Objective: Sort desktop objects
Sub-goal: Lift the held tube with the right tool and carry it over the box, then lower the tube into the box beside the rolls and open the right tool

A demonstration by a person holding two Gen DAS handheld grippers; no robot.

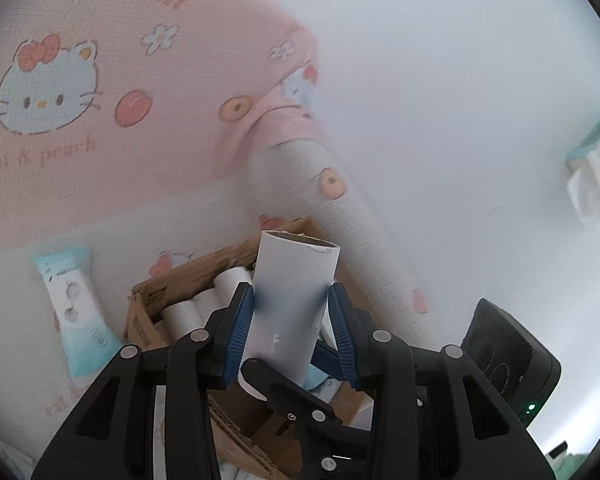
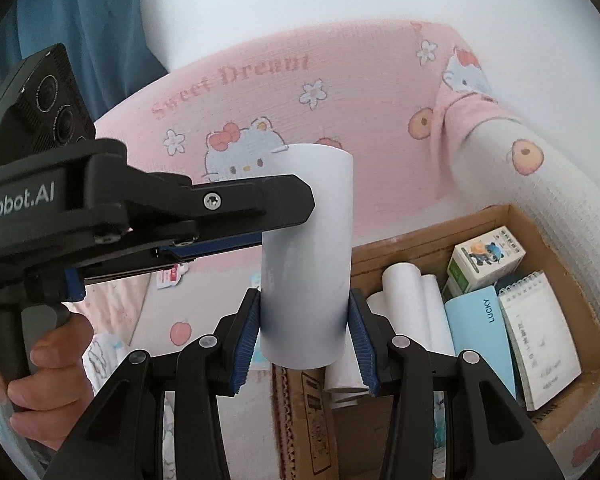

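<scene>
- Left wrist view: the left gripper point(image 1: 291, 312) clamps a white paper tube point(image 1: 290, 300) by its lower half, blue pads pressed on both sides, the open top end rising clear above a brown cardboard box point(image 1: 188, 280).
- Right wrist view: the right gripper point(image 2: 305, 330) is clenched on the same white tube, again low on its body, while the left gripper's black finger crosses in from the left and touches the tube higher up; a person's hand point(image 2: 48, 364) holds that tool's grip.
- The tube looks light, hollow and thin-walled, so it would likely dent under a hard squeeze; its smooth skin may slip, and the mid-body hold across the round wall seems the safest place to take it.
- In the box, more white rolls point(image 2: 404, 300) lie side by side next to a light blue booklet point(image 2: 476, 328), a spiral notepad point(image 2: 540, 336) and a small printed carton point(image 2: 486, 260).
- The box's far wall sits close against a pink cartoon-print cushion point(image 2: 300, 92) and its white padded arm point(image 2: 560, 216).
- Open room lies above the rolls, so a straight drop beside them looks the clearest path; a blue-and-white packet point(image 1: 76, 312) lies just outside the box.
</scene>
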